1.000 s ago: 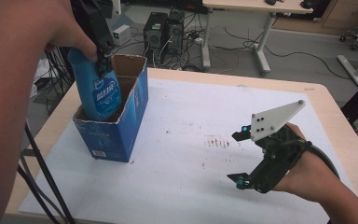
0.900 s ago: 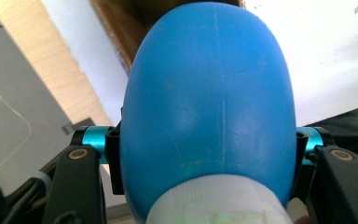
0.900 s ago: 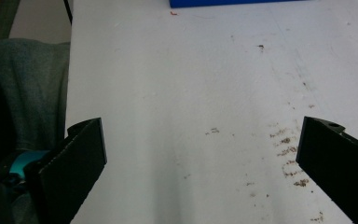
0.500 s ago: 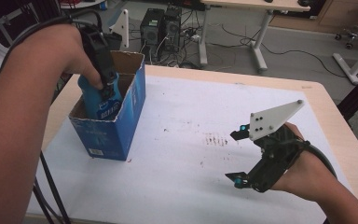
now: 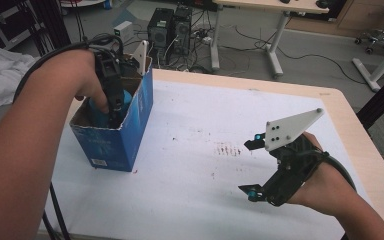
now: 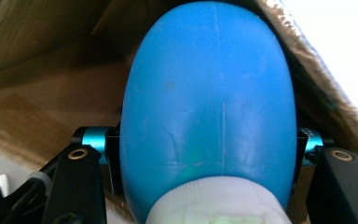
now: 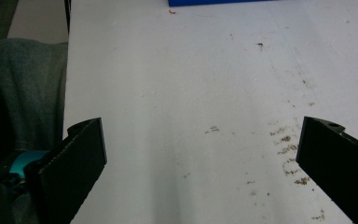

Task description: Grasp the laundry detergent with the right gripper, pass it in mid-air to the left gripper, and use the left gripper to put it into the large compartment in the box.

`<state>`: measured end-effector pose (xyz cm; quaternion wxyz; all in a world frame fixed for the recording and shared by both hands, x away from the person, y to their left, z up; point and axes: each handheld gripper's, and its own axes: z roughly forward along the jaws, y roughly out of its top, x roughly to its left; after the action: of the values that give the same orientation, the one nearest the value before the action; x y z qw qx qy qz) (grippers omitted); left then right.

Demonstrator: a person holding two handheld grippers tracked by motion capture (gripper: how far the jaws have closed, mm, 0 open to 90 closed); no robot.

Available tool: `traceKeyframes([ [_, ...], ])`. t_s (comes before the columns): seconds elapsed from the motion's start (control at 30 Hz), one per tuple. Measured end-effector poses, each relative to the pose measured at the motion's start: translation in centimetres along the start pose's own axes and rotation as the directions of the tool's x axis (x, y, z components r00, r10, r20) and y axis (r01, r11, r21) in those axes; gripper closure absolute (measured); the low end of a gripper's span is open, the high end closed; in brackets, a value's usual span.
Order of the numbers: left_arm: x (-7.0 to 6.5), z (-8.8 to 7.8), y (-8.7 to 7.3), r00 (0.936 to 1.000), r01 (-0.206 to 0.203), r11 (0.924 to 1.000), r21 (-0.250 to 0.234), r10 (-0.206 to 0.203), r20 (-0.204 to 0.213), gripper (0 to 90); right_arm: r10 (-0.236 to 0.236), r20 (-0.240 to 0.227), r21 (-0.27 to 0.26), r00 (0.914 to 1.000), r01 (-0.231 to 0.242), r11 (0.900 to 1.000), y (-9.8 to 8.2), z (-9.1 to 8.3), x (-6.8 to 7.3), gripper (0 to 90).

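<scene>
A blue bottle with a white cap sits low inside an open blue cardboard box at the table's left. My left gripper reaches down into the box, shut on the bottle. Seen through the left gripper view, the bottle bulges between the jaws, with the box's brown inner wall behind it. My right gripper rests open at the right of the white table sheet, nothing between its fingers. Its own view shows the open right gripper over bare, speckled sheet.
The box's blue base lies straight ahead of the right gripper. The wooden table edge runs down the right. On the floor behind are computer towers with cables, desk legs, and a white cloth at left.
My left hand has sunk, carrying the blue bottle from above the box's rim down inside it. The right gripper has stayed where it was, still open.
</scene>
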<state>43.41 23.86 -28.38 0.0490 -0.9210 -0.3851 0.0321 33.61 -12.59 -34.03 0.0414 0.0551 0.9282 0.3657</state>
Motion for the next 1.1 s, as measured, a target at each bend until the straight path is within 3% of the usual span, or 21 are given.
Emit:
traceKeyframes([
  [0.03, 0.1, 0.2, 0.0, 0.9998, -0.018, 0.9998, 0.003, 0.018, -0.004, 39.0, 0.000, 0.000, 0.000, 1.0000, 0.000, 1.000, 0.0, 0.0, 0.0, 0.6],
  [0.37, 0.5, 1.2, -0.1, 0.9994, -0.035, 0.9993, -0.011, 0.035, 0.008, 39.0, 0.005, -0.003, 0.000, 1.0000, -0.005, 1.000, -0.2, 0.1, 0.1, 0.6],
  [0.77, 1.1, 1.2, -0.5, 0.9993, -0.008, 0.9998, -0.018, 0.009, 0.035, 34.7, 0.009, -0.005, 0.002, 0.9999, -0.009, 1.000, -0.3, 0.3, 0.0, 0.6],
  [1.0, 1.0, 1.0, -0.5, 0.9988, -0.034, 0.9991, -0.027, 0.035, 0.035, 28.8, 0.015, -0.003, 0.004, 0.9999, -0.015, 1.000, -0.4, 0.2, 0.0, 0.6],
  [1.1, 1.0, 0.7, -0.6, 0.9991, -0.023, 0.9991, -0.037, 0.024, 0.035, 28.0, 0.017, -0.005, 0.007, 0.9998, -0.017, 1.000, -0.4, 0.2, 0.0, 0.6],
])
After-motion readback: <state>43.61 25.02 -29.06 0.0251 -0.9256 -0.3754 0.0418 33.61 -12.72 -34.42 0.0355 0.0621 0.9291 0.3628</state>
